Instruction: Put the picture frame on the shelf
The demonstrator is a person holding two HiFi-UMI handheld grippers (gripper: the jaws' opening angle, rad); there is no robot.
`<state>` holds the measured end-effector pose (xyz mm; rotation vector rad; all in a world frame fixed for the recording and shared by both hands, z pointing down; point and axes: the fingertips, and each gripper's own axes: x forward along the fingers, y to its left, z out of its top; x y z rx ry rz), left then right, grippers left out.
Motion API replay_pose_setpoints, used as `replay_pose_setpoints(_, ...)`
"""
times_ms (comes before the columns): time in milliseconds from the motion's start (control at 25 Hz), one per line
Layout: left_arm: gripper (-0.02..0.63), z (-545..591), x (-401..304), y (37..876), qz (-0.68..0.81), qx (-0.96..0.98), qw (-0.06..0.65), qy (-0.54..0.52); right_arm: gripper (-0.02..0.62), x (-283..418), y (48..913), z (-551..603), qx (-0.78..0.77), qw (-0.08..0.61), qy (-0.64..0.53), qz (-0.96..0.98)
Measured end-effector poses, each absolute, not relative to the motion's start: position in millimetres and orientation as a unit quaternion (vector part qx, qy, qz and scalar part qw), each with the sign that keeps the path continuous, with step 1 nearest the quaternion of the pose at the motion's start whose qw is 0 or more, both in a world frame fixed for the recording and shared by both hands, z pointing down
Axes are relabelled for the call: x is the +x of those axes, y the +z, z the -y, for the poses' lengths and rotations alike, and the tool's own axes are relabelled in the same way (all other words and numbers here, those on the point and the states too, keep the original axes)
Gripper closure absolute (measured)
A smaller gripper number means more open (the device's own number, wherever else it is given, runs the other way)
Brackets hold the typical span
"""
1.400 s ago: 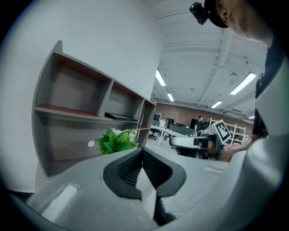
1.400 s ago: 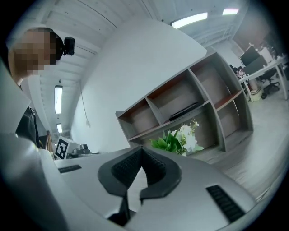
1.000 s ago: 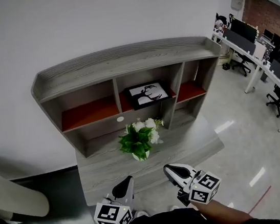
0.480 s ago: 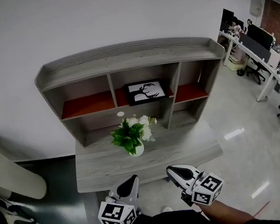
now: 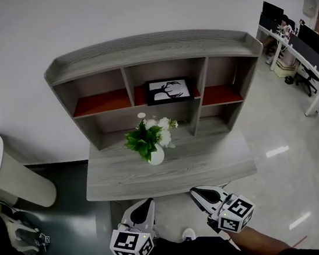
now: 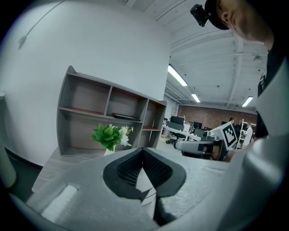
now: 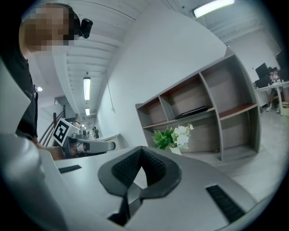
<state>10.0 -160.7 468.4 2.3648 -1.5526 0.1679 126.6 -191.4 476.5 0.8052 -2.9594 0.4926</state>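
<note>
Holding the left gripper (image 5: 143, 205) & right gripper (image 5: 199, 193) shut w/ nothing in either, near the desk (image 5: 223, 165) edge, we judge the job done: the picture frame (image 5: 169, 91) lies in the middle compartment of the shelf (image 5: 150, 57), so no further move seems needed.

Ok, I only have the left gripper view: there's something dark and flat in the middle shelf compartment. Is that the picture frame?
Observer: Yes. The head view shows the picture frame lying face up there, black-edged with an antler drawing.
Operator: Is the right gripper carrying anything?
Observer: No. In its own view the right gripper has its jaws together, nothing between them.
Operator: How close are we to the desk?
Observer: In the head view, both it and the left gripper hang short of the front edge of the desk.
</note>
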Motion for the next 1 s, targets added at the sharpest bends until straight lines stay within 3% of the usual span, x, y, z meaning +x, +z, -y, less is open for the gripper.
replay_pose_setpoints(1000, 0.597, 168.5, -15.3, 457.8, 0.51, 0.846, 0.135, 0.076, 0.581, 90.9, 467.3, 189.0, 0.287, 0.029, 0.137, 0.948)
